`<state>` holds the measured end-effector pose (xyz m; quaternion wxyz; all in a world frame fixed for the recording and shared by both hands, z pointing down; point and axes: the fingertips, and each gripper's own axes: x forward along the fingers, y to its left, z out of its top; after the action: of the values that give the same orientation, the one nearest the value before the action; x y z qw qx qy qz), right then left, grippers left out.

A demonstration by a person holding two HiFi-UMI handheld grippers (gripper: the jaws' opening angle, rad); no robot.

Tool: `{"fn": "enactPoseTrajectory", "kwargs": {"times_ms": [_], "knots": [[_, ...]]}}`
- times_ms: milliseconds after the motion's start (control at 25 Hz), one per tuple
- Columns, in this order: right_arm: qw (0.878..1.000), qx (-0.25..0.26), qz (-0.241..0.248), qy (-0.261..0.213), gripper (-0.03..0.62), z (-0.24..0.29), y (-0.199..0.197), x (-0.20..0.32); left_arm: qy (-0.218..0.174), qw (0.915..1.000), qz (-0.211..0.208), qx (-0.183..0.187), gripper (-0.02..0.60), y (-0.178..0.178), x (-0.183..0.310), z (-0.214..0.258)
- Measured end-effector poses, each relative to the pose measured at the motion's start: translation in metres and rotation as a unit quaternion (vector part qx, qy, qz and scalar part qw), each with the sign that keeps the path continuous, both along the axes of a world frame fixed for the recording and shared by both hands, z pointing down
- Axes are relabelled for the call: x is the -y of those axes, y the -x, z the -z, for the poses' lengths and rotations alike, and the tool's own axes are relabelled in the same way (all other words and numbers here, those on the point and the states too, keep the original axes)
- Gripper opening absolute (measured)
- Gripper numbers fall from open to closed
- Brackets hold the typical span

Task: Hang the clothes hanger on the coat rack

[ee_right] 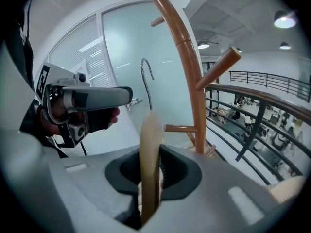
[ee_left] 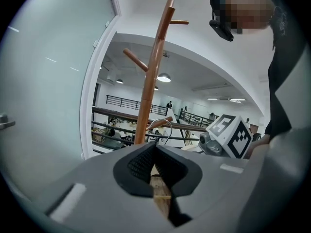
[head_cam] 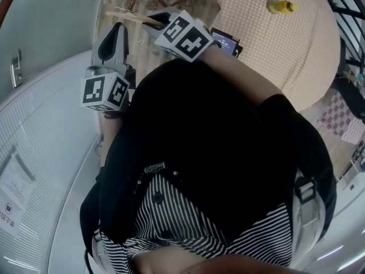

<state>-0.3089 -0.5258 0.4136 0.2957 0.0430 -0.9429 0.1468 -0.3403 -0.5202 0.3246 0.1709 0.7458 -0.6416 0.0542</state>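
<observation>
Both claws carry the load. The left gripper [ee_left: 154,154] is clamped narrow on one wooden end of the clothes hanger [ee_right: 150,144]. The right gripper [ee_right: 151,171] is clamped on the other end, its pads pressing the wood edge-on.

The hanger's long axis runs across between the two claws. Its metal hook [ee_right: 146,77] stands up from the middle, above and ahead of the jaws. The coat rack [ee_right: 187,62] stands just beyond, to the right of the hook in the right gripper view. Hook and rack are apart (no peg engaged).

The right gripper appears the nearer to the rack. Judgement: the hook must go up and over the upward-slanting peg [ee_right: 221,66], then down onto it.
</observation>
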Motion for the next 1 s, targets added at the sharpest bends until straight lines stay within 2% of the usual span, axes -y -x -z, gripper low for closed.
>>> {"fn": "enactPoseTrajectory", "kwargs": {"times_ms": [280,400,640,840,1000], "knots": [[0.999,-0.031,0.043,0.002,0.057,-0.03,0.016,0.009,0.009,0.9993,0.036,0.002,-0.014,0.015,0.01,-0.008],[0.998,-0.043,0.051,0.017,0.057,-0.045,0.016,0.013,0.011,0.9988,0.049,0.001,-0.014,0.017,0.016,-0.01],[0.996,-0.062,0.048,0.035,0.057,-0.065,0.01,0.036,0.018,0.9977,0.066,0.004,-0.014,0.007,0.023,-0.009],[0.996,-0.074,0.033,0.023,0.057,-0.082,0.009,0.06,0.022,0.9972,0.071,0.007,-0.014,0.0,0.022,-0.013],[0.995,-0.084,0.02,0.043,0.057,-0.098,0.018,0.069,0.032,0.9969,0.071,0.004,-0.014,0.007,0.025,-0.015]]}}
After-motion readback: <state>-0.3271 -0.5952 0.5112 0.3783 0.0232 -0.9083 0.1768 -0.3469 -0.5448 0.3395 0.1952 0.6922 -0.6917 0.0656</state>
